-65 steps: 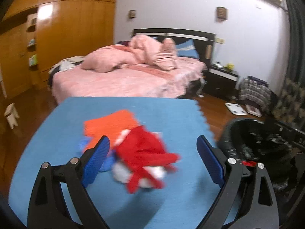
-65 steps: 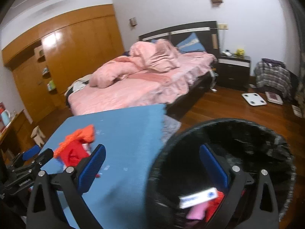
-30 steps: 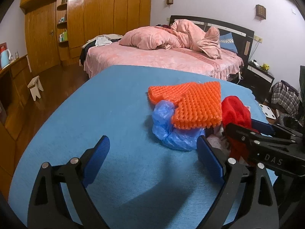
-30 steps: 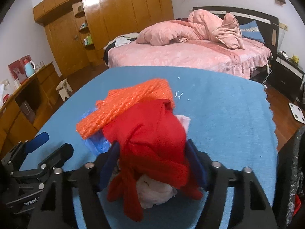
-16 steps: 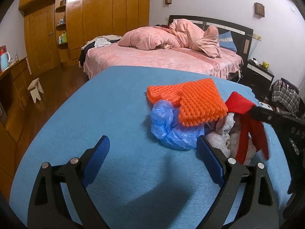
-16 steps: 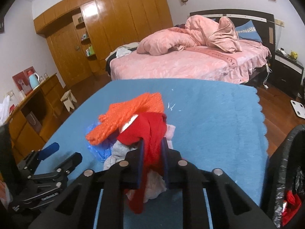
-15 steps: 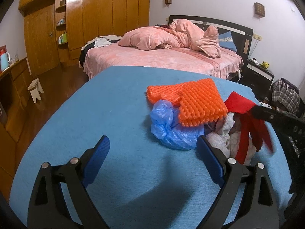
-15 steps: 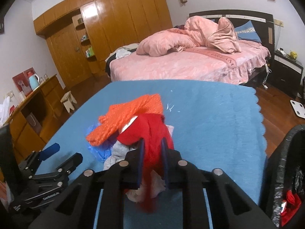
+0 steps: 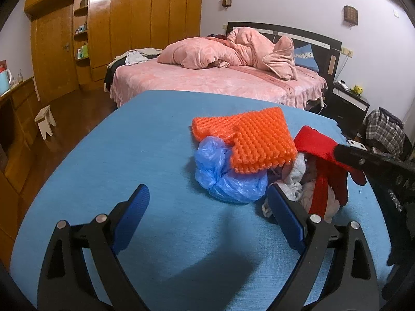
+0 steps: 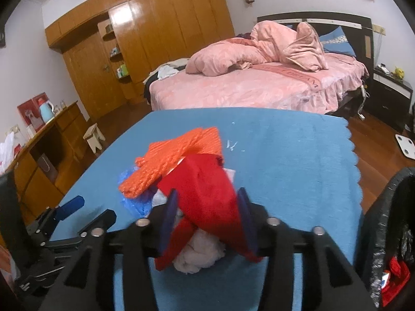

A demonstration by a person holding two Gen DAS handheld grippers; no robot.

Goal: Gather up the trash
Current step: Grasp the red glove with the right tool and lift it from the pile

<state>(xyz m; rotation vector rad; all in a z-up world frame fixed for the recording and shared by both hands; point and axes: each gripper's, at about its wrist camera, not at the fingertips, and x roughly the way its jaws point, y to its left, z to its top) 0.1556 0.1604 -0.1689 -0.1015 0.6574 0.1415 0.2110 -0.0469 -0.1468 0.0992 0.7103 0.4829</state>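
Note:
A pile of trash lies on the blue table (image 9: 145, 140): an orange bubble-wrap sheet (image 9: 254, 137), a crumpled blue plastic bag (image 9: 228, 176), pale crumpled cloth (image 9: 295, 178) and a red cloth (image 9: 324, 160). My right gripper (image 10: 207, 215) is shut on the red cloth (image 10: 207, 197) and lifts it a little off the pile; its black body shows at the right in the left wrist view. My left gripper (image 9: 207, 207) is open and empty, just in front of the blue bag.
A black-lined trash bin (image 10: 389, 233) with some trash inside stands off the table's right edge. Behind the table is a pink bed (image 9: 220, 83), a wooden wardrobe (image 9: 116, 26) and a dark nightstand (image 9: 347, 103). A low wooden cabinet (image 10: 39, 155) runs along the left.
My right gripper came from over the bin to the pile, closed on the red cloth and pulled it up. My left gripper has stayed open, almost still for the last second.

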